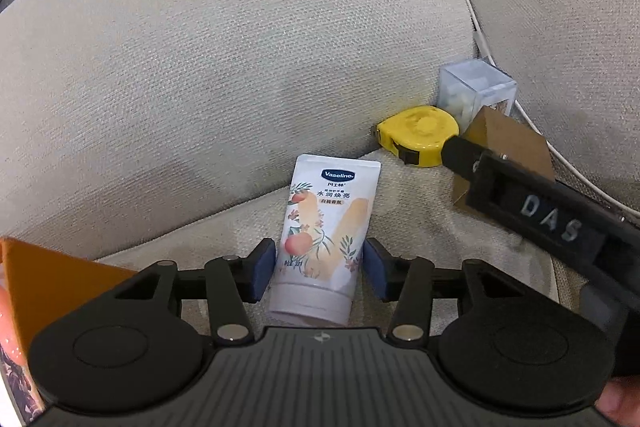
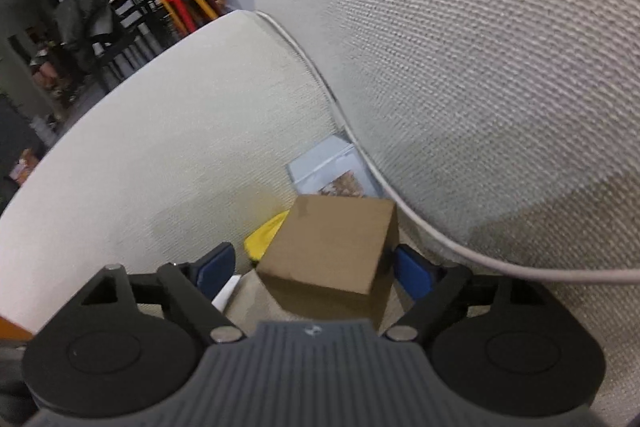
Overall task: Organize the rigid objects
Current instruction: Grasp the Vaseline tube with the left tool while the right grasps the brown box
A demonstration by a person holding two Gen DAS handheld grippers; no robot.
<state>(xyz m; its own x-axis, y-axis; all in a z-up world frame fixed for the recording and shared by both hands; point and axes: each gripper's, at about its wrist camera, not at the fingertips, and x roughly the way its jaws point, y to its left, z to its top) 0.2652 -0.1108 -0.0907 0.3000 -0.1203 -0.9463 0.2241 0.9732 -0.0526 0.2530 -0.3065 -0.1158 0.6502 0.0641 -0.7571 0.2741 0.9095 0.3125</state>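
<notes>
A white Vaseline tube (image 1: 322,239) lies on the beige sofa seat (image 1: 420,195), cap toward me. My left gripper (image 1: 320,273) straddles it, blue pads close on both sides, touching or nearly so. A yellow tape measure (image 1: 420,137) and a clear plastic box (image 1: 472,93) sit in the seat corner. My right gripper (image 2: 316,273) is open around a brown cardboard box (image 2: 332,247), its right pad near the box and its left pad apart. The right gripper's body (image 1: 540,215) crosses the left wrist view over the cardboard box (image 1: 512,143). The tape measure (image 2: 266,237) and clear box (image 2: 332,171) show behind it.
A white cable (image 2: 420,219) runs along the crease between the sofa cushions (image 1: 224,67). An orange box (image 1: 48,279) sits at the lower left. Chairs and coloured stools (image 2: 184,3) stand in the room beyond the sofa arm.
</notes>
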